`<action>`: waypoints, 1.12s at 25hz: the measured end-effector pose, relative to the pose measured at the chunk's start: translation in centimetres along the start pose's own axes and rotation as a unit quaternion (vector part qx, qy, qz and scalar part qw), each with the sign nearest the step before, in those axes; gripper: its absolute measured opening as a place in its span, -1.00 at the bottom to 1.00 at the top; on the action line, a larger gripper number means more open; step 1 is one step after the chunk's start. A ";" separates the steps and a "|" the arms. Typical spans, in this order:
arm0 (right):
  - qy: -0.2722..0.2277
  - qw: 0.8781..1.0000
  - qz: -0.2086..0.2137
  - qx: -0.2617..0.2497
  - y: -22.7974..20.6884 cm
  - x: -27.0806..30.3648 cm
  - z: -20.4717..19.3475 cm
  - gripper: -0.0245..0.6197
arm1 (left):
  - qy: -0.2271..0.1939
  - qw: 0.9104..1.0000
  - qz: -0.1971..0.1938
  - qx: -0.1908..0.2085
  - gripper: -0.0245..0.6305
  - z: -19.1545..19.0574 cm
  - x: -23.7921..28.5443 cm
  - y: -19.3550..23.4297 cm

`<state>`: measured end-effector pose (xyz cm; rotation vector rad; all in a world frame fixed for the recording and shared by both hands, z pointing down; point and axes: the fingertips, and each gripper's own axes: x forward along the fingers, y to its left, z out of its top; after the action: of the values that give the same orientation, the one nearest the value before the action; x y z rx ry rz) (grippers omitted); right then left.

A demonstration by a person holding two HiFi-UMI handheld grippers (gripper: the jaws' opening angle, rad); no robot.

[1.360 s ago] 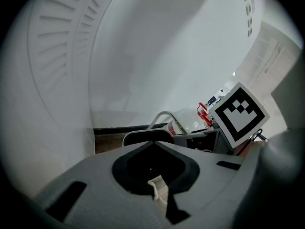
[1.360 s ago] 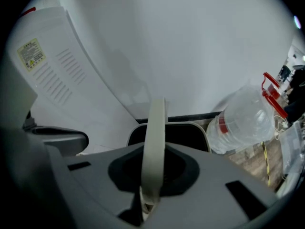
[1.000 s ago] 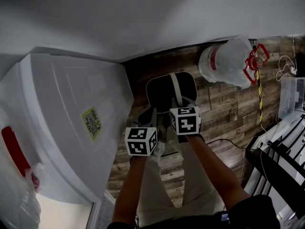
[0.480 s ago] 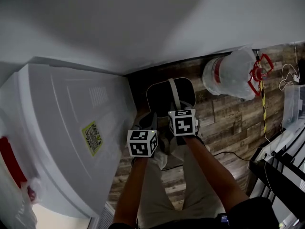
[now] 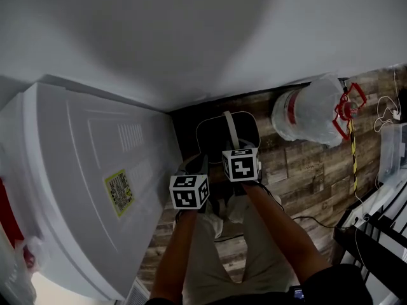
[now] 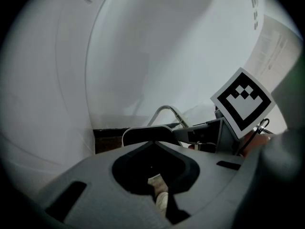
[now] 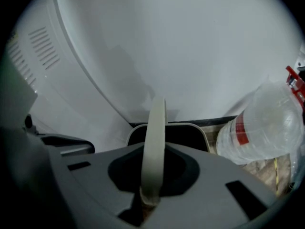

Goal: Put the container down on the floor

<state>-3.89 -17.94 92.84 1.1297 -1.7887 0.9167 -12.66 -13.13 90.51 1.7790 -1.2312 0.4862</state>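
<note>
Left gripper [image 6: 161, 199]: jaws drawn together, holding nothing of the task | right gripper [image 7: 148, 199]: jaws pinched tight on the pale handle [image 7: 155, 147] | container [image 5: 213, 138]: dark, hanging by that handle low over the plank floor [image 5: 299, 170], between white appliance [image 5: 82, 170] and wall | handling: looks rigid, empty, light; may swing, so grip the handle's centre.

Beige trousers [image 5: 216, 259], dark top [image 5: 337, 284], grey-bodied left tongs [image 6: 159, 197] and right tongs [image 7: 148, 194], black-and-white marker cubes [image 5: 189, 191]

The container [image 5: 213, 132] is partly hidden behind the right gripper [image 5: 235, 151], and the yellow label [image 5: 118, 192] is too small to read.
</note>
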 end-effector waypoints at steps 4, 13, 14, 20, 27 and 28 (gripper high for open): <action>-0.001 1.000 -0.002 -0.004 -0.4 1.1 0.2 -0.82 | -0.007 1.000 0.004 -0.001 -0.87 0.1 0.8 0.5; -0.010 1.000 -0.005 -0.003 -0.9 3.4 0.9 -0.82 | -0.008 1.000 0.007 -0.002 -0.87 -0.3 2.3 1.7; -0.011 1.000 -0.005 -0.002 -0.9 3.6 1.0 -0.82 | -0.008 1.000 0.007 -0.002 -0.87 -0.3 2.5 1.8; -0.017 1.000 -0.004 -0.009 -0.7 4.6 1.4 -0.82 | -0.006 1.000 0.006 0.000 -0.87 -0.5 3.4 2.2; -0.016 1.000 -0.003 -0.014 -0.5 6.0 1.0 -0.82 | -0.004 1.000 0.006 -0.005 -0.87 -1.0 4.3 3.1; -0.017 1.000 -0.006 -0.013 -0.5 6.3 0.9 -0.82 | -0.004 1.000 0.006 -0.007 -0.87 -1.0 4.4 3.3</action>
<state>-5.31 -21.01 98.24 1.1440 -1.8141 0.8713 -13.53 -14.99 95.68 1.7650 -1.2483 0.4760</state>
